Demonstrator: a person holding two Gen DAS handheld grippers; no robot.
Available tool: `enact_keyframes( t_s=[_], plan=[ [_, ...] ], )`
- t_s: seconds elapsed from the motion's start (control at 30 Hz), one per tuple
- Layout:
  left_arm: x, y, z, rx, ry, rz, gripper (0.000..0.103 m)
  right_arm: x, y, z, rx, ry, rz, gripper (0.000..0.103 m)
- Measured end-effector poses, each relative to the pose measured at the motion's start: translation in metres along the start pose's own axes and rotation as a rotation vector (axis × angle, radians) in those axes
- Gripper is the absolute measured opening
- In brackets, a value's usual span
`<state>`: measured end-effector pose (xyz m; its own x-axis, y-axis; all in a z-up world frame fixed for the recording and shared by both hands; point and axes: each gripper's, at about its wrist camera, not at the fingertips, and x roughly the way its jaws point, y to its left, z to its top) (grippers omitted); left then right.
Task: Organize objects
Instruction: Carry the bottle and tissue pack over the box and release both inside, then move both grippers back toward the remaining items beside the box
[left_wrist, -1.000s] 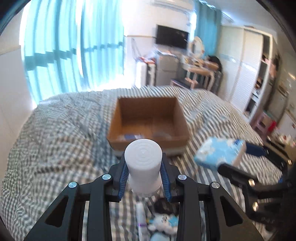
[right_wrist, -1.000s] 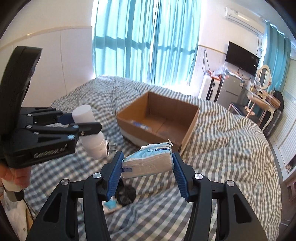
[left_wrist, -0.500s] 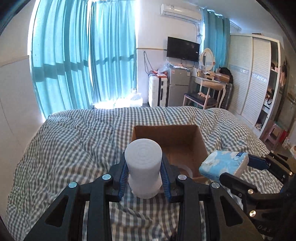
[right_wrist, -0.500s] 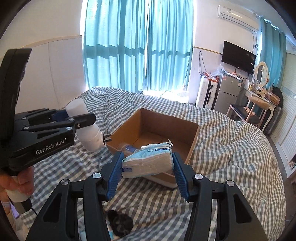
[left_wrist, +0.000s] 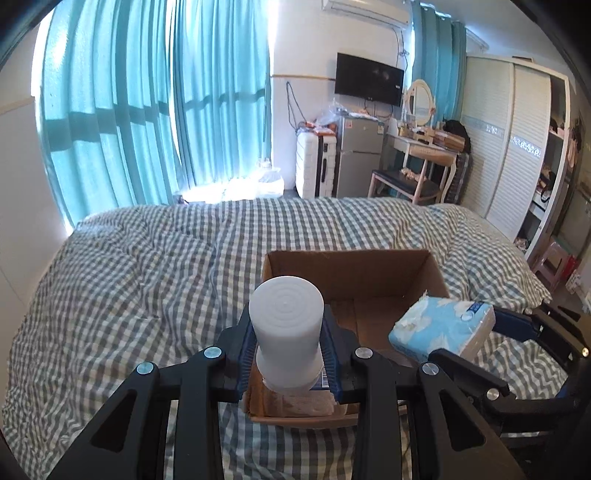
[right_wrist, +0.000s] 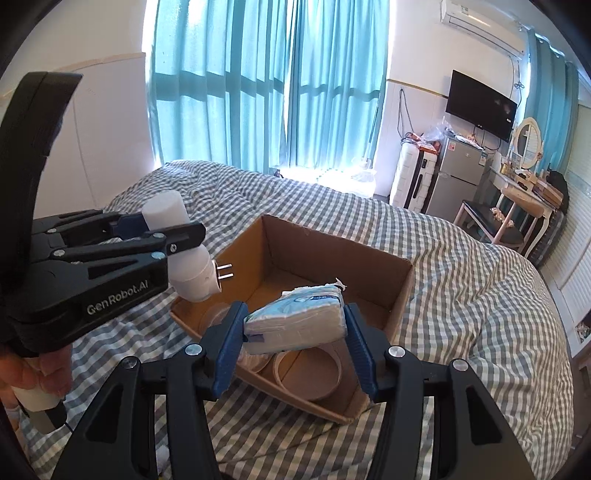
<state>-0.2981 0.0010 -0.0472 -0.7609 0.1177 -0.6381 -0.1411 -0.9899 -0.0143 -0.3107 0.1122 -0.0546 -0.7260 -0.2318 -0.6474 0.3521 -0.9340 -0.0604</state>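
Observation:
My left gripper (left_wrist: 288, 350) is shut on a white cylindrical plug-in device (left_wrist: 285, 328) with two metal prongs, held above the near left edge of the open cardboard box (left_wrist: 347, 269). In the right wrist view the device (right_wrist: 184, 243) hangs over the box's left wall (right_wrist: 221, 269). My right gripper (right_wrist: 295, 328) is shut on a blue-and-white tissue pack (right_wrist: 295, 323), held over the box's near side. The pack also shows in the left wrist view (left_wrist: 443, 328). Tape rolls (right_wrist: 310, 373) lie inside the box.
The box rests on a bed with a grey-and-white checked cover (left_wrist: 147, 280). Beyond the bed stand teal curtains (left_wrist: 147, 110), a white suitcase (left_wrist: 314, 162), a small fridge (left_wrist: 358, 155), a dressing table with a chair (left_wrist: 413, 173) and a wardrobe (left_wrist: 517, 147).
Both grippers have moved forward and up over the box with their loads. The small items on the bed near the fingers have dropped out of view.

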Motion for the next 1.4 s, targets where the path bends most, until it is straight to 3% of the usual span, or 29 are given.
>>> enact_keyframes(
  t_s=[0.33, 0.63, 0.77, 0.8, 0.9, 1.0, 1.1, 1.23, 1.4],
  plan=[
    [0.052, 0.008, -0.018, -0.007, 0.077, -0.06, 0.033, 0.06, -0.013, -0.013, -0.013, 0.044, -0.004, 0.053],
    [0.067, -0.004, -0.013, 0.048, 0.06, -0.062, 0.033, 0.076, -0.031, -0.026, 0.036, 0.07, 0.037, 0.053],
    [0.07, -0.004, -0.01, 0.054, 0.064, -0.05, 0.035, 0.071, -0.036, -0.027, 0.053, 0.05, 0.038, 0.063],
    [0.07, -0.004, -0.009, 0.054, 0.066, -0.042, 0.038, 0.067, -0.037, -0.026, 0.056, 0.038, 0.036, 0.064],
    [0.065, -0.005, -0.008, 0.054, 0.07, -0.021, 0.065, 0.057, -0.036, -0.023, 0.068, 0.017, 0.03, 0.071],
    [0.052, -0.005, -0.006, 0.06, 0.047, 0.005, 0.071, 0.041, -0.037, -0.023, 0.079, -0.005, 0.012, 0.072],
    [0.035, -0.008, -0.004, 0.065, 0.036, 0.025, 0.086, 0.022, -0.037, -0.022, 0.081, -0.02, 0.005, 0.072],
    [0.003, -0.01, 0.0, 0.082, -0.007, 0.048, 0.094, -0.009, -0.034, -0.022, 0.072, -0.04, -0.007, 0.075],
    [-0.041, -0.007, 0.0, 0.067, -0.059, 0.06, 0.097, -0.049, -0.03, -0.028, 0.085, -0.06, -0.002, 0.078]
  ],
)
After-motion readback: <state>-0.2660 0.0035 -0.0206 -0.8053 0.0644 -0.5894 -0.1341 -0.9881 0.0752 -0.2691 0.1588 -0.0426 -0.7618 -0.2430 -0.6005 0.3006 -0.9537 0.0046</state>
